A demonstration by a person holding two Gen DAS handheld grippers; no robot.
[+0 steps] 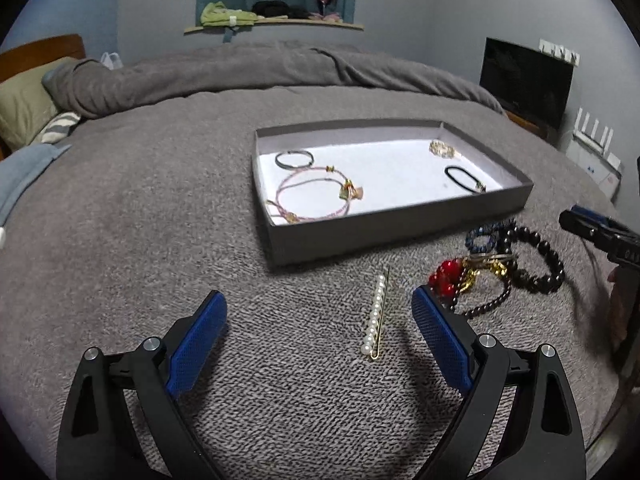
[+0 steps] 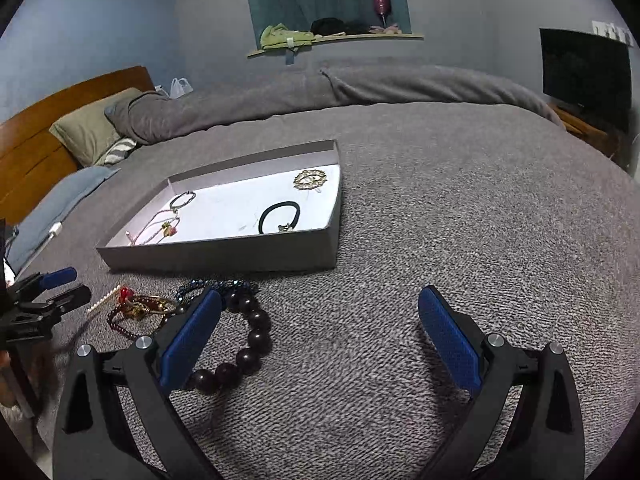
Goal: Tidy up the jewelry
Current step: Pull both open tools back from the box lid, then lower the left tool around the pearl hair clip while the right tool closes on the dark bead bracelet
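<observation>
A grey tray (image 1: pixel 384 236) with a white floor lies on the grey blanket; it also shows in the right wrist view (image 2: pixel 224 258). In it lie a pink cord necklace (image 1: pixel 316 196), a thin grey ring (image 1: pixel 294 159), a gold brooch (image 1: pixel 442 148) and a black hair tie (image 1: pixel 464 178). A pearl hair clip (image 1: pixel 376 316) lies between my open left gripper's (image 1: pixel 320 312) fingers. A dark bead bracelet (image 2: pixel 248 344), a blue bead bracelet (image 2: pixel 216 286) and a red-and-gold tangle (image 2: pixel 138 306) lie beside my open right gripper (image 2: pixel 320 312), whose left finger (image 2: pixel 192 340) overlaps the dark bracelet.
A rumpled grey duvet (image 1: pixel 240 72) and pillows (image 1: pixel 24 108) lie at the back and left. A dark screen (image 1: pixel 524 80) stands at the right. A wall shelf (image 1: pixel 276 20) holds clothes. The right gripper shows in the left view (image 1: pixel 600 236).
</observation>
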